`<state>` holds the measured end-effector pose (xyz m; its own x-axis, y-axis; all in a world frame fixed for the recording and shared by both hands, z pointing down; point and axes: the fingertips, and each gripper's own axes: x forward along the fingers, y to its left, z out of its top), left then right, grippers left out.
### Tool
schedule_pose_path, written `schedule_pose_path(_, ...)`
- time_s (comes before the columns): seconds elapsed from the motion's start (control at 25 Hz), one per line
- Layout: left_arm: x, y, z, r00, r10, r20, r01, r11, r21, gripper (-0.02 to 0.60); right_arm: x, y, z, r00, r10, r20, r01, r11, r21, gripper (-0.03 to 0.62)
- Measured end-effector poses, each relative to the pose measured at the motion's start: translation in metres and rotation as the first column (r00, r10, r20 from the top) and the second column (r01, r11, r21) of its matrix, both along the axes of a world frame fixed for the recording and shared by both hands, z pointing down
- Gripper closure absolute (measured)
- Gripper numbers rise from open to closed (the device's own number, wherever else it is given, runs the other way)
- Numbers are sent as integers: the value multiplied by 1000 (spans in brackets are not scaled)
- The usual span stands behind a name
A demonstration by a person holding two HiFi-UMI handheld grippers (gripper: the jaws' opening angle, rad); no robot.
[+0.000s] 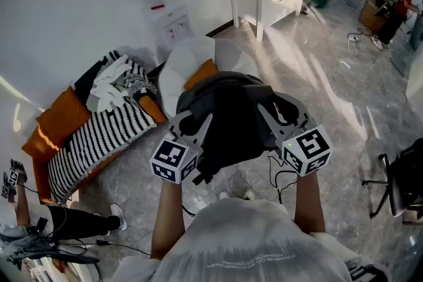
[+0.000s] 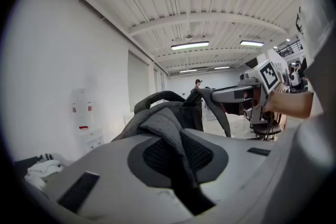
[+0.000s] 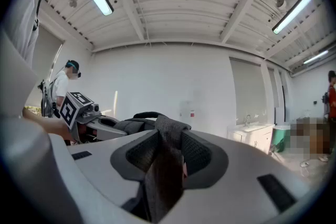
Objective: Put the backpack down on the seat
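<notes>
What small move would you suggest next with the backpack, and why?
Probably ease the backpack forward and down: the left gripper and right gripper both clamp its straps, and it hangs in the air with the white seat just beyond it.

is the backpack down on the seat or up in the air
Up in the air. The left gripper and right gripper are each shut on a strap, holding the backpack above the white seat.
</notes>
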<state>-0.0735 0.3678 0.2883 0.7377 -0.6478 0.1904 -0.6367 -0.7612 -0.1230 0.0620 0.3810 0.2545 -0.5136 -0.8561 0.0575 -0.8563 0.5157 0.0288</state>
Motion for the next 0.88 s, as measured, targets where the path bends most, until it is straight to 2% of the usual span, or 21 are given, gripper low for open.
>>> schedule_pose_path(0.28,3,4,-3,999,-23,-38,23,1000,-2,537,2,1,5,1000,16,8,-16,999,-39,454)
schedule_pose_path(0.48,7,3,-6,993,-85,-81,84,996,-10,537,8,6,4,1000,-20,-12,20,998,-53,454)
schedule_pose_path(0.68,9,-6,-2,983,-162,-87,160,987,-34,537,13,-1,0,998,-50,-33,49,998,-48,454)
schedule_pose_path(0.88,10,-16,5,980,-182,-82,180,983,-40,537,14,-15,5,998,-55,-43,53,997,-56,454)
